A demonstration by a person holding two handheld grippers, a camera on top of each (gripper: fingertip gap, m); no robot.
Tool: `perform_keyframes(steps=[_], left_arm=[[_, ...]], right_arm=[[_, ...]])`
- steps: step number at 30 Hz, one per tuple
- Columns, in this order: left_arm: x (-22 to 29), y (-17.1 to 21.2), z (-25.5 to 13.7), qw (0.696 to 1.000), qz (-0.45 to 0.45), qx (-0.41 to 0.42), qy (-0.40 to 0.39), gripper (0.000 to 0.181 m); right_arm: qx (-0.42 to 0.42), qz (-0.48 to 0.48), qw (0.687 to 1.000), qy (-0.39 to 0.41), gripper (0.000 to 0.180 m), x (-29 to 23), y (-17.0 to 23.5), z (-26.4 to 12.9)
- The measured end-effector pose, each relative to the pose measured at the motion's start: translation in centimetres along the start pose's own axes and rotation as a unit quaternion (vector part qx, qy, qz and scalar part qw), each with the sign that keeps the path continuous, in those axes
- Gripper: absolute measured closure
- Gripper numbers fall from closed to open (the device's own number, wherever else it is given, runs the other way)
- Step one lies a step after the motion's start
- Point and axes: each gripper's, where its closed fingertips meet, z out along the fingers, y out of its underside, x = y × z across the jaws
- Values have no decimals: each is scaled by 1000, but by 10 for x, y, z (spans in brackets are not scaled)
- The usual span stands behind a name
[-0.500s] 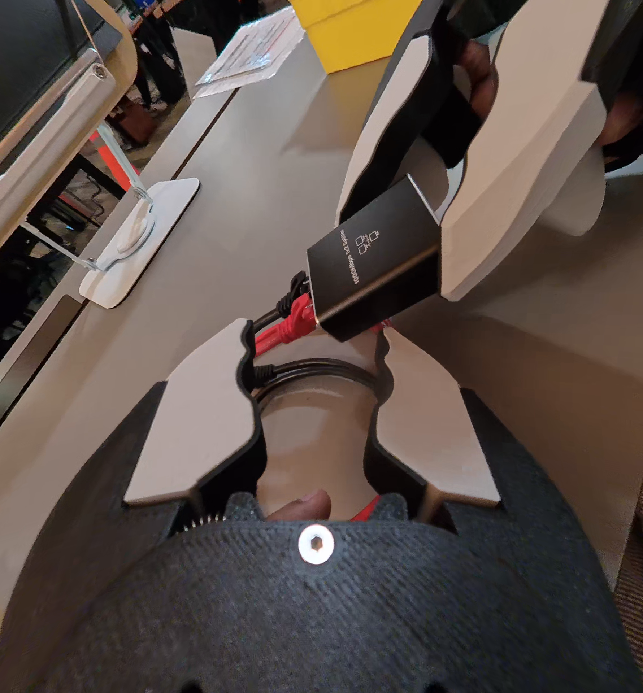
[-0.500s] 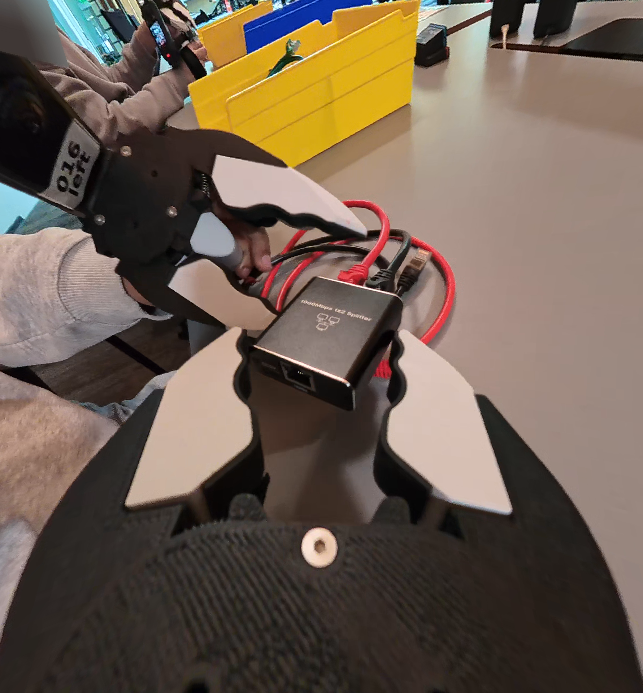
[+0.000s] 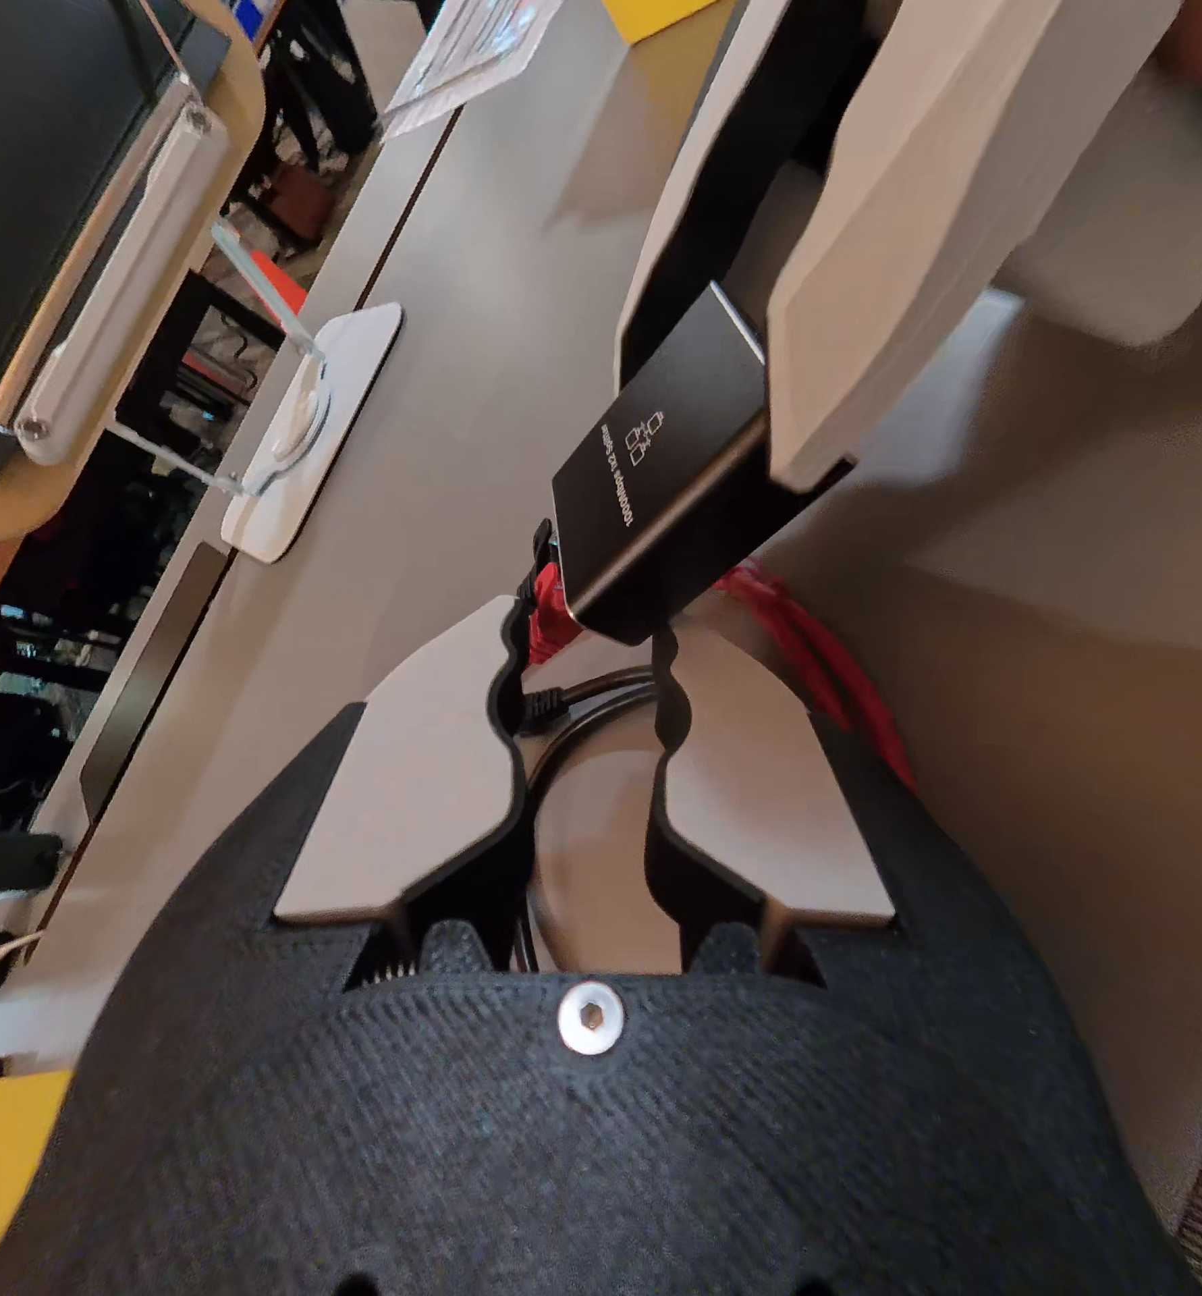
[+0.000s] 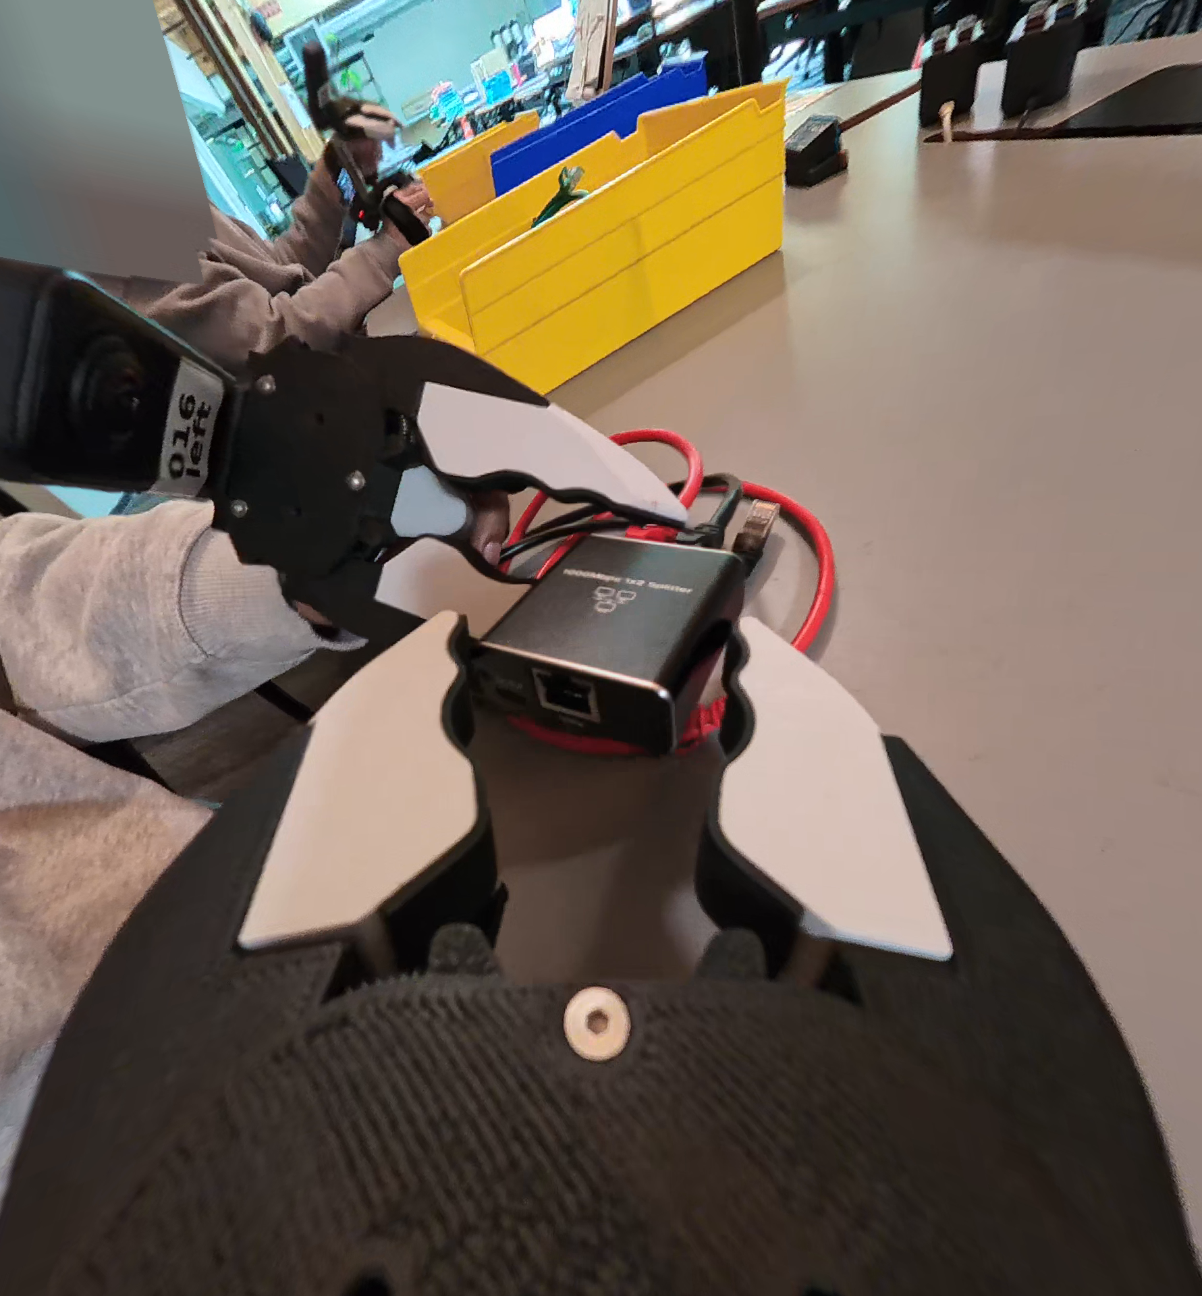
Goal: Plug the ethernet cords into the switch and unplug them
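Centre of the right wrist view: right gripper (image 4: 598,673) clamped on the black switch (image 4: 612,631), lifted to steady it, presumably for plugging. Left gripper (image 3: 584,673) jaws apart around the black cord (image 3: 570,701). Red cord (image 4: 815,554) lies on the table (image 4: 1004,421).

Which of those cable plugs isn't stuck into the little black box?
The clear-tipped plug lying loose past the black box's far right corner. The red plug and black plug beside it sit in the box's ports.

White print + icon on black switch (image 4: 612,631); label on left gripper (image 4: 584,540).
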Motion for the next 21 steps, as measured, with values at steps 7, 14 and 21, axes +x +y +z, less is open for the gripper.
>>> perform_keyframes(steps=[7, 14, 21], left_arm=[[-18, 21, 2, 997, -75, -30, -16, 146], [-15, 13, 0, 997, -71, -29, -19, 146], [-2, -4, -3, 1000, -22, -3, -7, 143]], right_arm=[[44, 24, 997, 52, 102, 10, -10, -9], [15, -31, 991, 129, 83, 10, -4, 8], [-7, -7, 994, 111, 117, 14, 3, 8]])
